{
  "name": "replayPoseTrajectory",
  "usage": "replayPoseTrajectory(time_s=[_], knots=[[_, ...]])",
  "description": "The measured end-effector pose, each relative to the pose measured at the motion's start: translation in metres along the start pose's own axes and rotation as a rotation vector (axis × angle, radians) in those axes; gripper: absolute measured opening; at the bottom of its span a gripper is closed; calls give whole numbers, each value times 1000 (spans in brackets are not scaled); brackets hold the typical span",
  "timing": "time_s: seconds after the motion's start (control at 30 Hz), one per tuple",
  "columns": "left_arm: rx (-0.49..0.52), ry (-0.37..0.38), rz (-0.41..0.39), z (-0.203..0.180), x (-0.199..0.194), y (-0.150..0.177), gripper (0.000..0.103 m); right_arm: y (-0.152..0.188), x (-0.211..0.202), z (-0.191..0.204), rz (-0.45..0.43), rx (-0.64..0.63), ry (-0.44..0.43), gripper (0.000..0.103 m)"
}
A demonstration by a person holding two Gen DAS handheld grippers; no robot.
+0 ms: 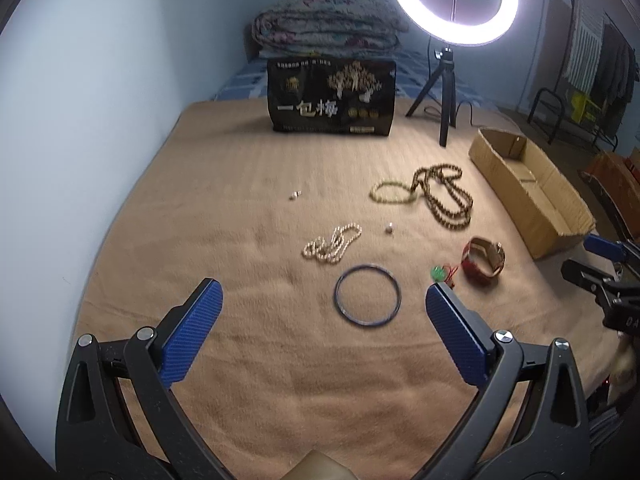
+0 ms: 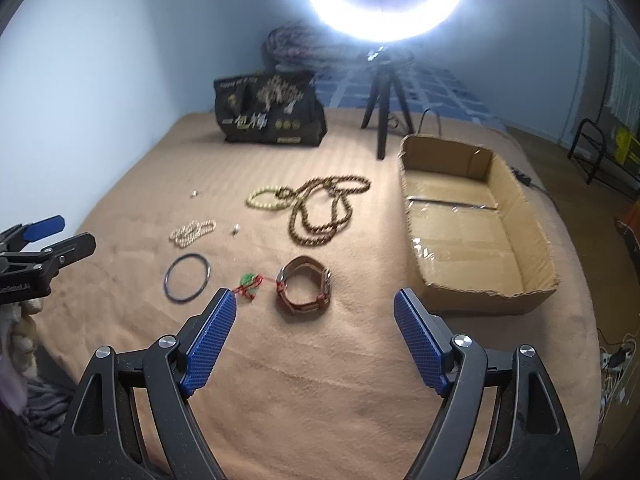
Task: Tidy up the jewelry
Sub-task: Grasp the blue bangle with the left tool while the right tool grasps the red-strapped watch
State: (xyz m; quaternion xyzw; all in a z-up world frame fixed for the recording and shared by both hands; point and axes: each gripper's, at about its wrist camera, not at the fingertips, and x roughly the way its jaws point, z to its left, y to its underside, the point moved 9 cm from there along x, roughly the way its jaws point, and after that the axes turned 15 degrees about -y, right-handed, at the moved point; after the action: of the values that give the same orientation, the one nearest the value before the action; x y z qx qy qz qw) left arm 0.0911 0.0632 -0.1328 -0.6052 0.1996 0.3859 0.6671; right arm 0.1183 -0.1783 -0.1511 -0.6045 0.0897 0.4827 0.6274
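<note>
Jewelry lies spread on a tan blanket [image 1: 248, 380]. A dark bangle ring [image 1: 367, 295] lies just ahead of my open, empty left gripper [image 1: 323, 300]. Beyond it lie a pearl necklace [image 1: 333, 244], a pale bead bracelet [image 1: 393, 193], a long brown bead necklace [image 1: 448, 198], a red-brown watch [image 1: 483, 261] and a green pendant on red cord [image 1: 440, 274]. My right gripper [image 2: 316, 312] is open and empty, just short of the watch [image 2: 305, 290] and the pendant [image 2: 249, 280]. An empty cardboard box [image 2: 480, 236] stands to its right.
Two small earrings [image 1: 295, 195] [image 1: 389, 229] lie on the blanket. A black printed bag [image 1: 331, 96] and a ring light on a tripod [image 1: 448, 92] stand at the back, with a folded quilt [image 1: 328, 26] behind. A wall runs along the left.
</note>
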Motion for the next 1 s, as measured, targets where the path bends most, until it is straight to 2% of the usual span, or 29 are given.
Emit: replayPoseTrajectory(time_s=[0.13, 0.3, 0.43, 0.63, 0.77, 1.0], knots=[[10, 22, 60, 0, 10, 14, 86, 6, 12, 3, 46, -8, -28, 80], [24, 54, 109, -6, 21, 25, 73, 12, 23, 11, 94, -25, -64, 68], [36, 65, 119, -13, 24, 26, 72, 12, 31, 17, 126, -28, -92, 58], [37, 78, 172, -28, 36, 26, 72, 13, 47, 27, 175, -66, -121, 57], [73, 51, 182, -41, 44, 29, 72, 14, 58, 22, 209, -50, -133, 53], [59, 90, 268, -60, 67, 38, 72, 14, 73, 14, 248, -24, -150, 52]])
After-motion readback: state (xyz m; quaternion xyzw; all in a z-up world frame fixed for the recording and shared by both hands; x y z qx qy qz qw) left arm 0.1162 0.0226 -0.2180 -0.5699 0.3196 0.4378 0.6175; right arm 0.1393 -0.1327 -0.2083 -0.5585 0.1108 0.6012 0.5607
